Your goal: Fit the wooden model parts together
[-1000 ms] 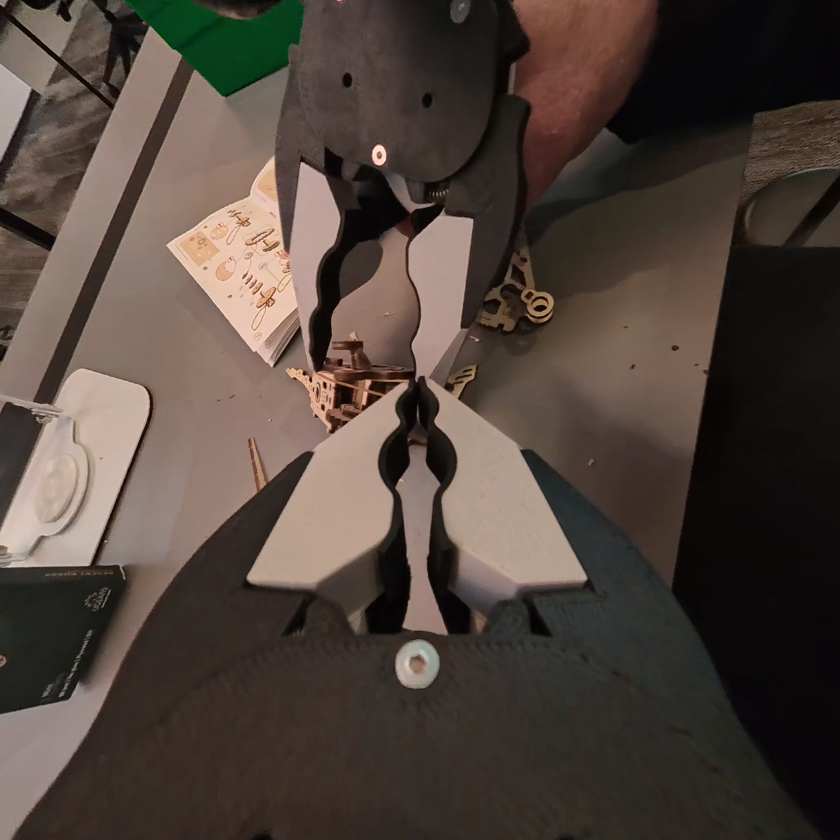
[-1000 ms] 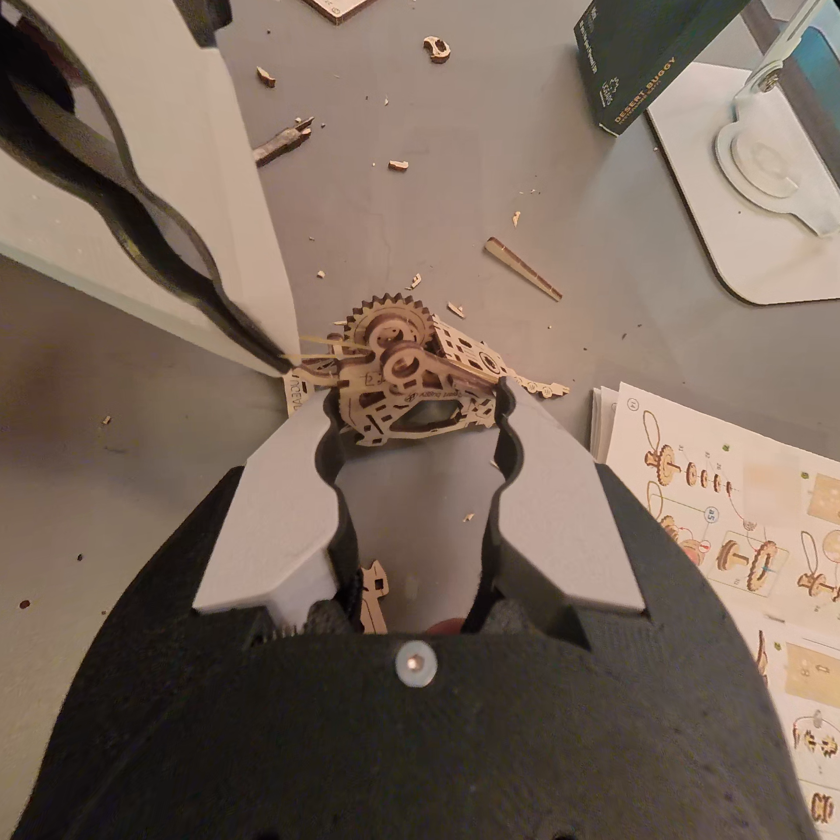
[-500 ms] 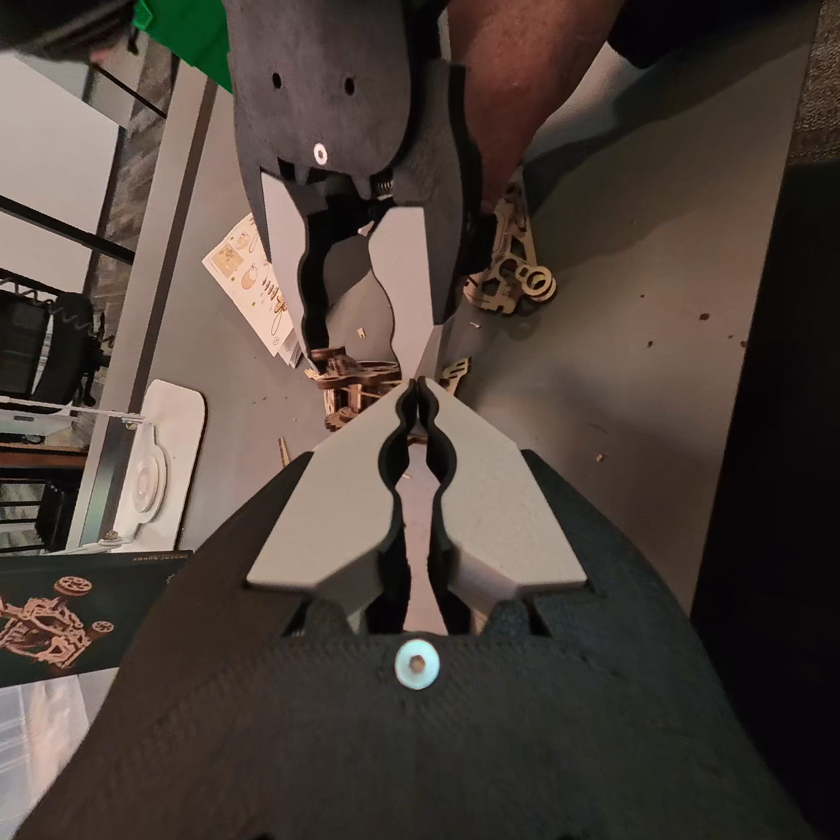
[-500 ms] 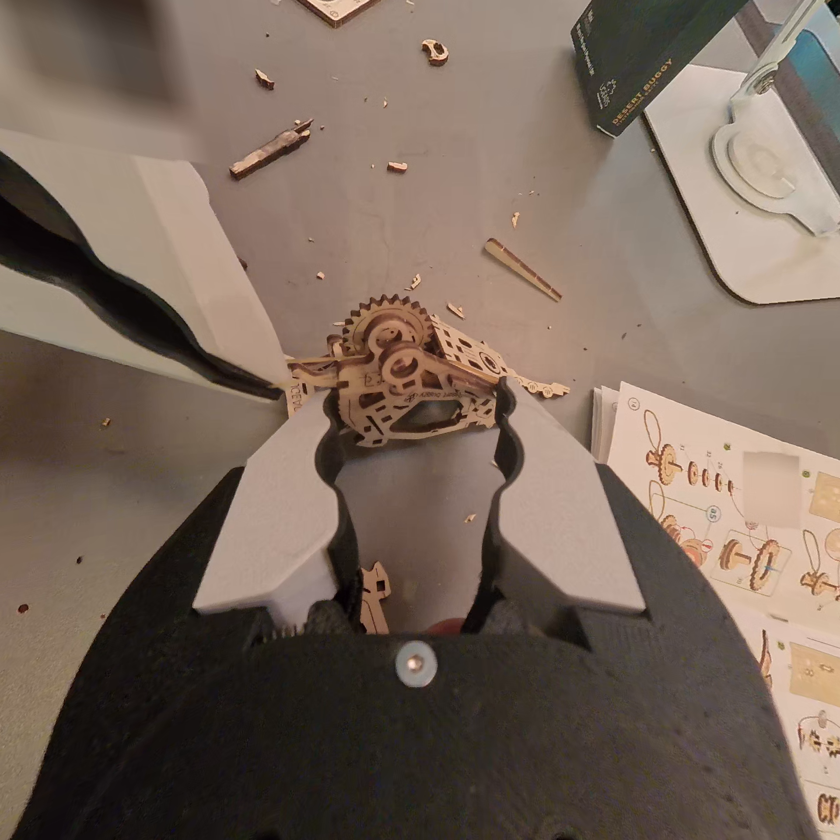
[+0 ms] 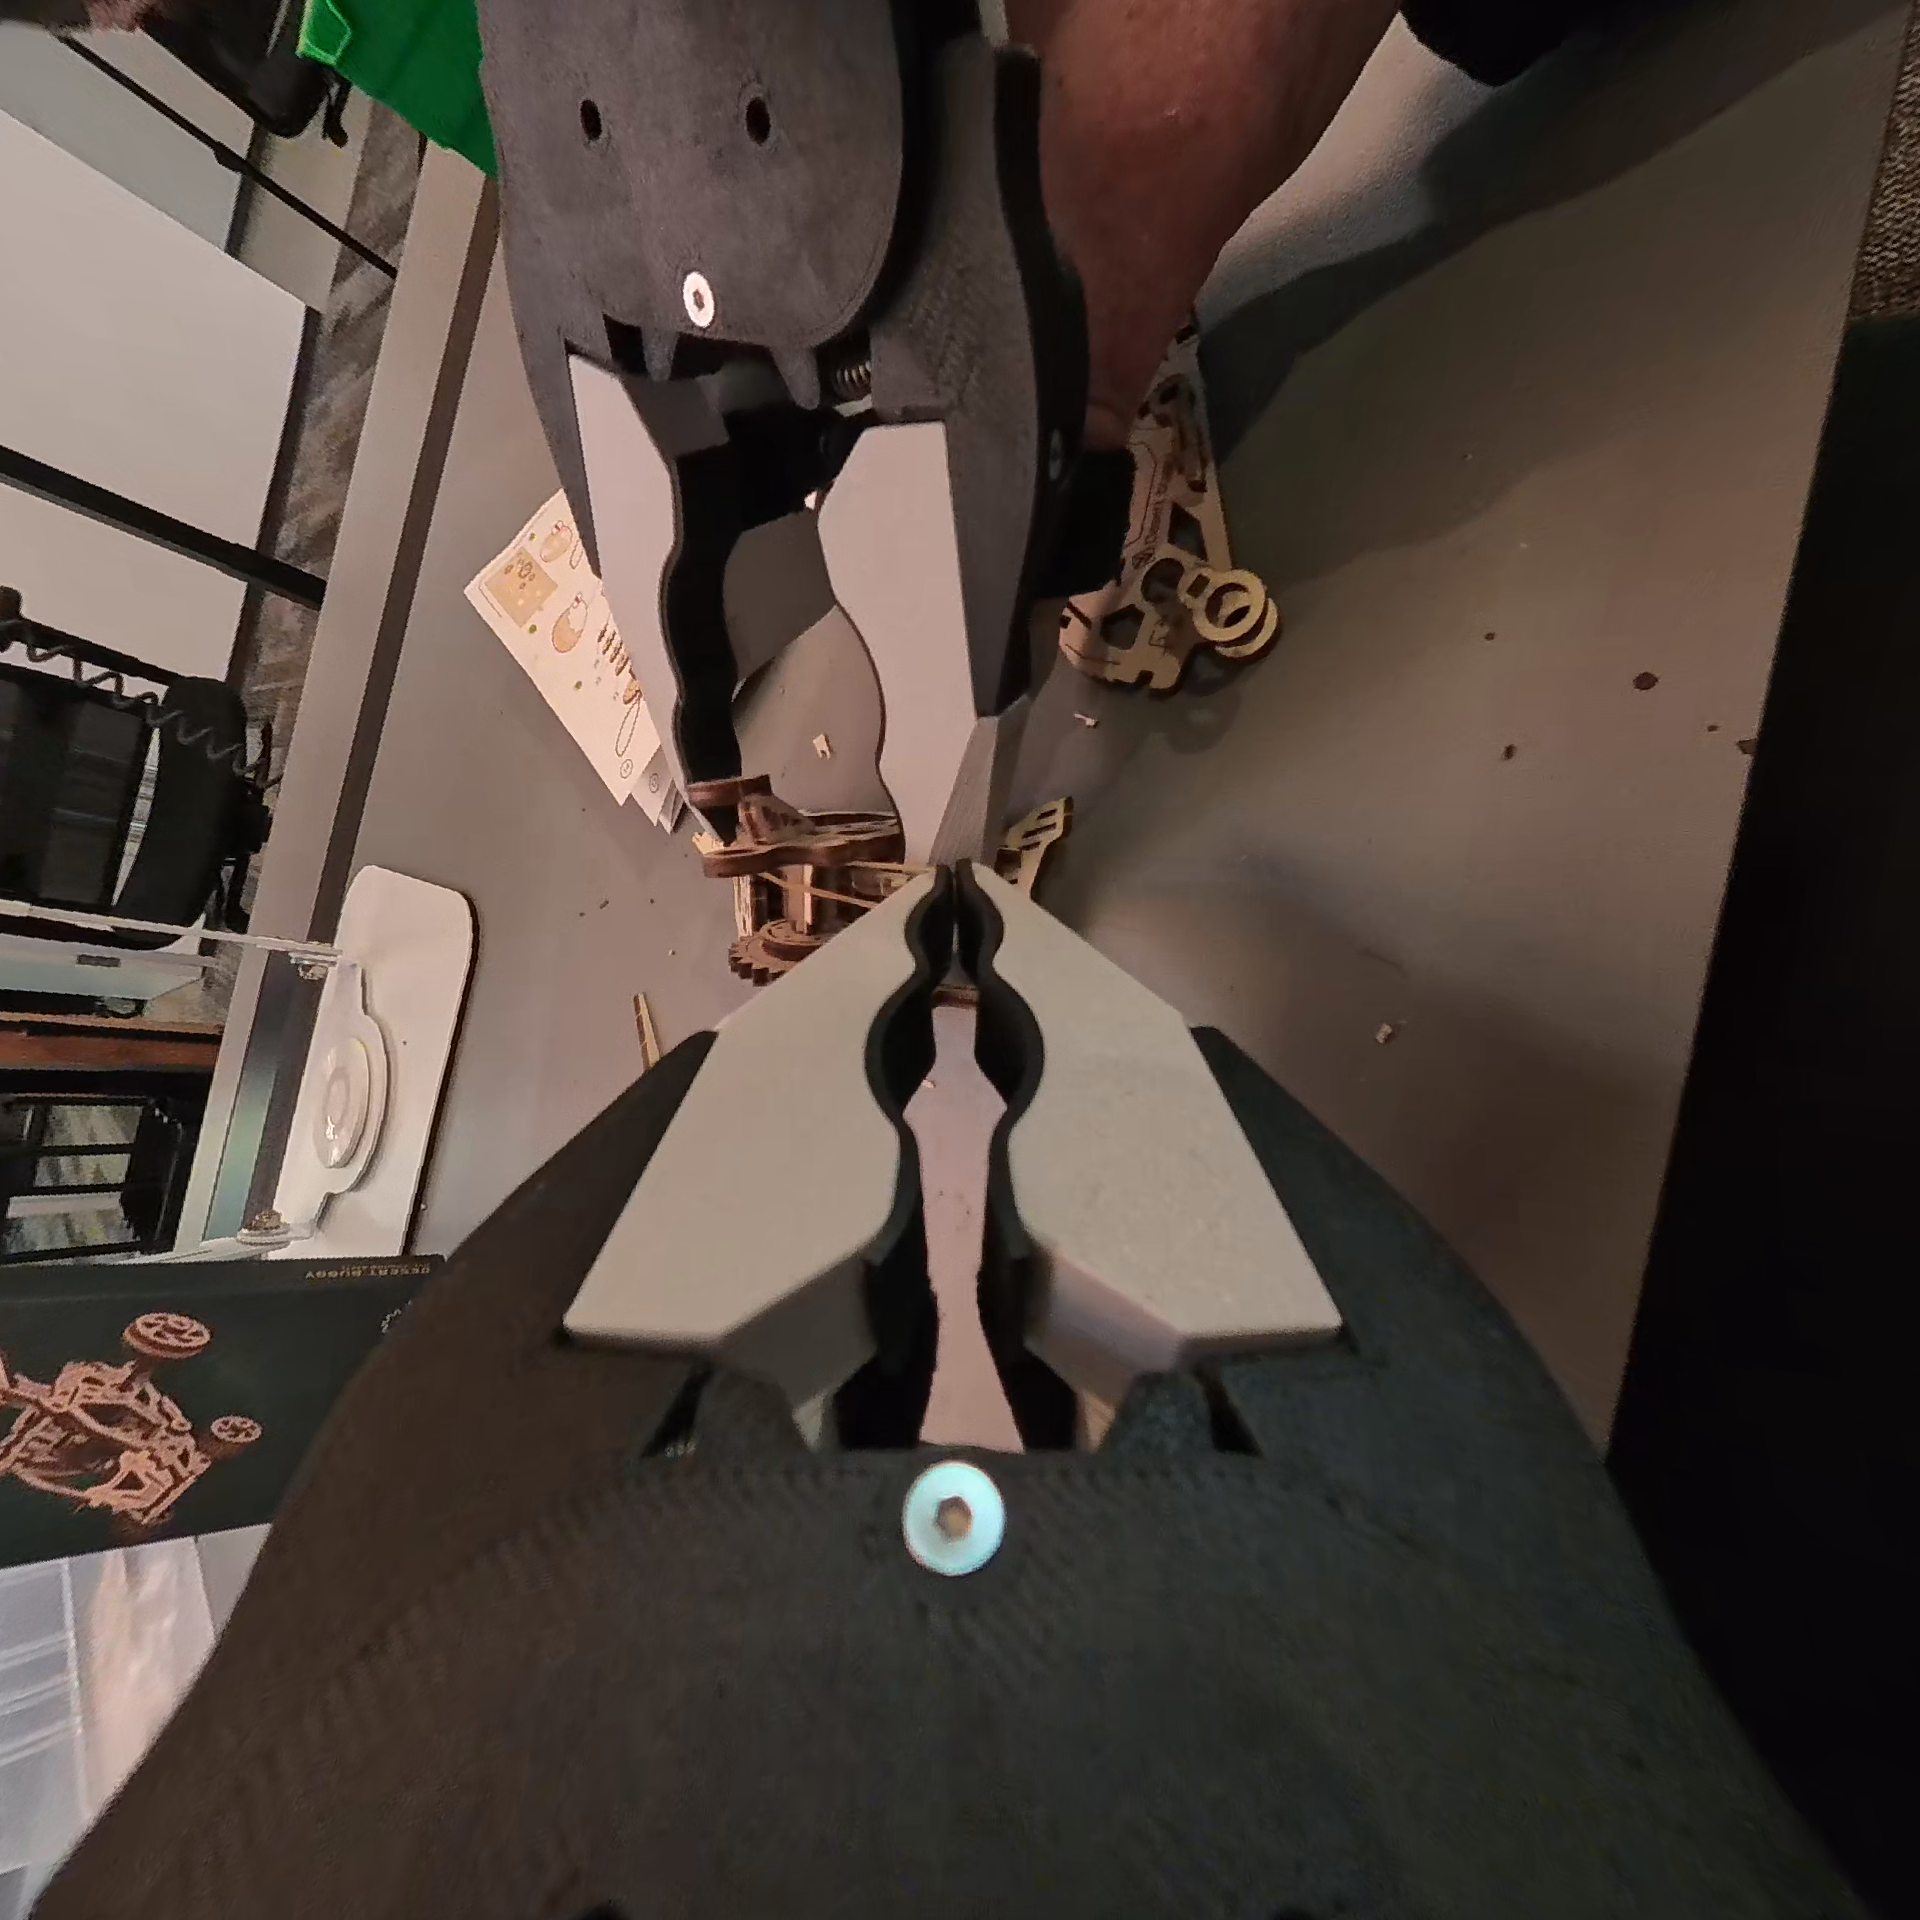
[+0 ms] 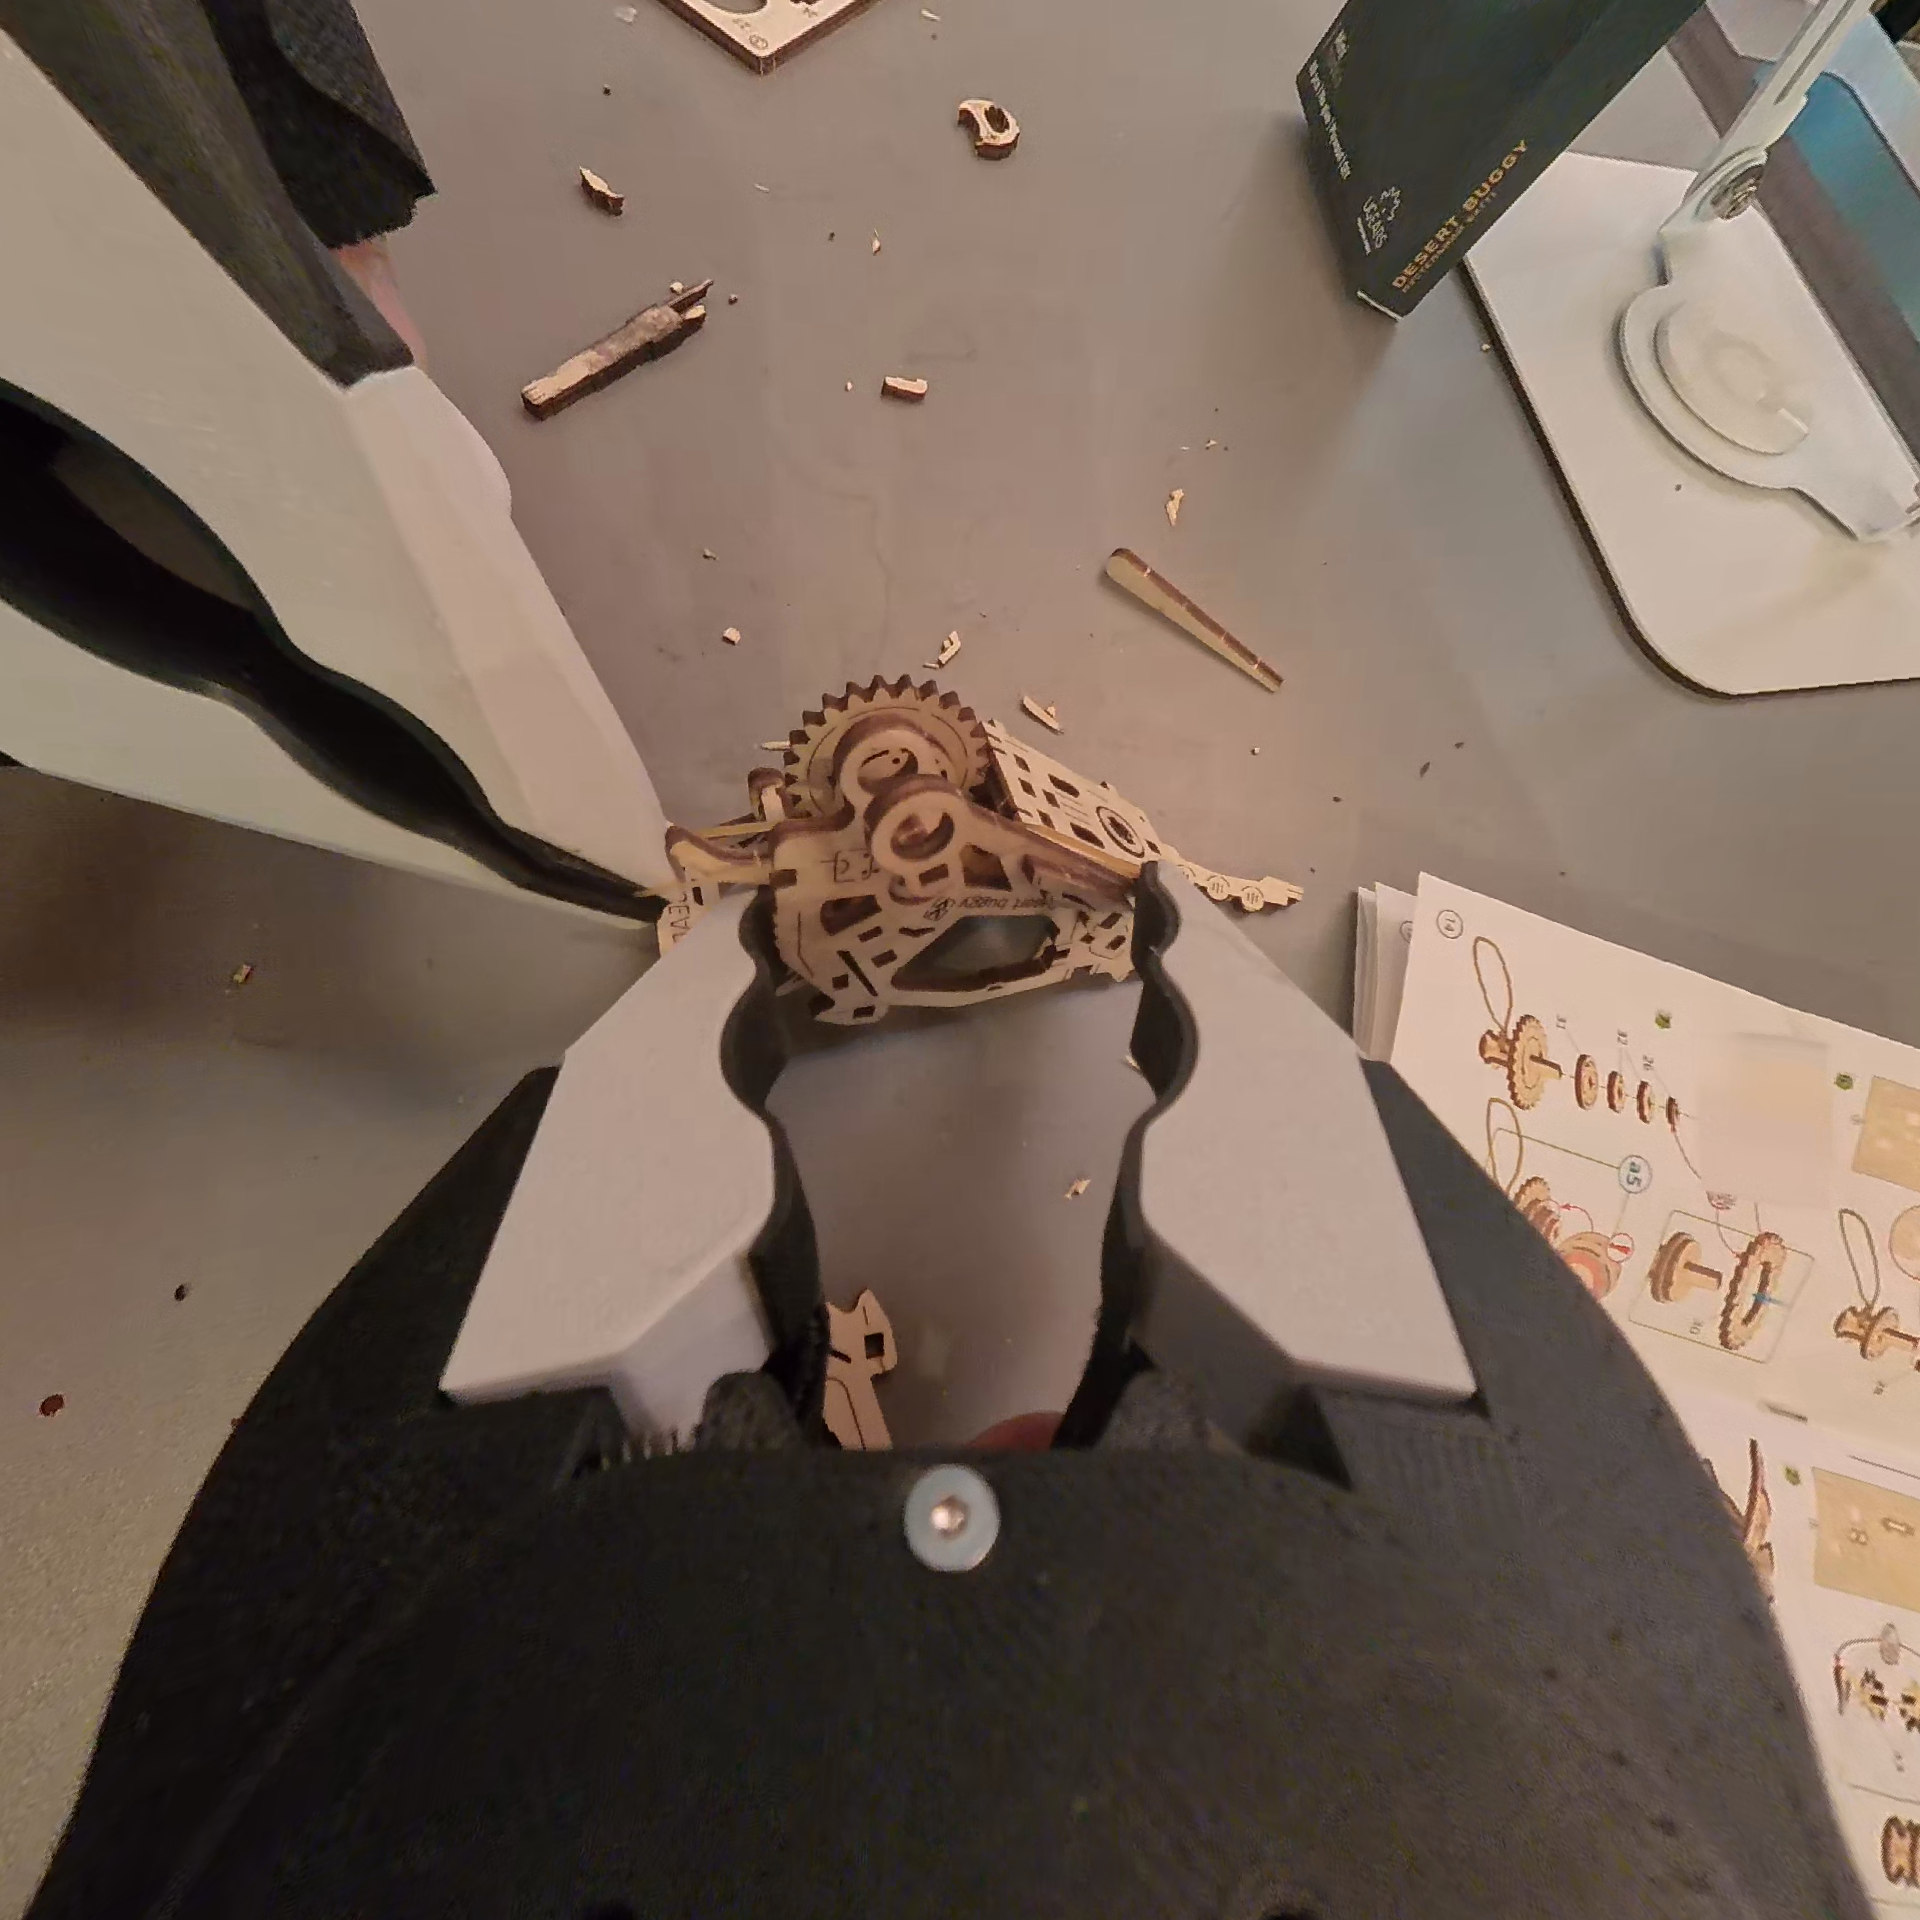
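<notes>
A: What is the right gripper [image 6: 951, 914] doing?

B: Its 2 grey fingers [image 6: 1242, 1132] are spread wide and squeeze the wooden model [image 6: 935, 873] from both sides. The model sits low over the grey table [image 6: 1039, 416], and I cannot tell if it touches it. It has a round gear with teeth on top.

A: And the left gripper [image 5: 956, 878]?

B: Its tips are pressed together. They pinch a thin string-like bit at the model's edge. From the right side you see those tips [image 6: 623, 883] touching the model's left end.

A: What lies close by?

B: A flat wooden piece [image 6: 857, 1377] sits between the right fingers, down near the black body. The open instruction sheet [image 6: 1662, 1195] lies just right of that gripper.

A: And farther away?

B: Past the model there is a thin pointed stick [image 6: 1190, 618], then a dark burnt strip [image 6: 618, 348] and small wood crumbs. A dark box [image 6: 1455, 156] stands at the far right, beside a white board [image 6: 1683, 416]. From the left side, a flat frame part [image 5: 1174, 582] lies behind the right gripper, near a person's arm [image 5: 1164, 156]
</notes>
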### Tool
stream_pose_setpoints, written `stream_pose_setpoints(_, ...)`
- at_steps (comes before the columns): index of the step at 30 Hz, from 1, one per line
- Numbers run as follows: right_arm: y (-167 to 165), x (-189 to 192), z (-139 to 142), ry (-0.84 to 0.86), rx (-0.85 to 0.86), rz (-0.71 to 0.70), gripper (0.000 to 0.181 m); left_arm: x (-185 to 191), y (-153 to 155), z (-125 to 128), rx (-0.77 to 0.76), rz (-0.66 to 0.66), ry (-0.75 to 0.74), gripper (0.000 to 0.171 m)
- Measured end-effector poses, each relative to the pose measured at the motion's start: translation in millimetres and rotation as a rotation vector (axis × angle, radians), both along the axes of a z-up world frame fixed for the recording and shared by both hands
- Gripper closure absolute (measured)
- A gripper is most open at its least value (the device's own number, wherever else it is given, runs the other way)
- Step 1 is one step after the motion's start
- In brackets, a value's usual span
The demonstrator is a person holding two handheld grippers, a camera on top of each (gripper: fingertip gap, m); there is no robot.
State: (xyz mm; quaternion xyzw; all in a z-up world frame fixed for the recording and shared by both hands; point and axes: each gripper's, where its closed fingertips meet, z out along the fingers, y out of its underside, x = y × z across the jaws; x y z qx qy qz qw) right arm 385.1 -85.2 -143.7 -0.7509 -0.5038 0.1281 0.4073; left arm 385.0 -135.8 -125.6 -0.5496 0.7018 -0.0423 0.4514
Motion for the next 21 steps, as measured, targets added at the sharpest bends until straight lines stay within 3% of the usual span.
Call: stream_pose_setpoints(21, 1.9, -0.8, 0.9, 0.017, -0.014, -0.018, 0.116, -0.5, 4.2, 0.5, 0.016, -0.019, -0.050, 0.171)
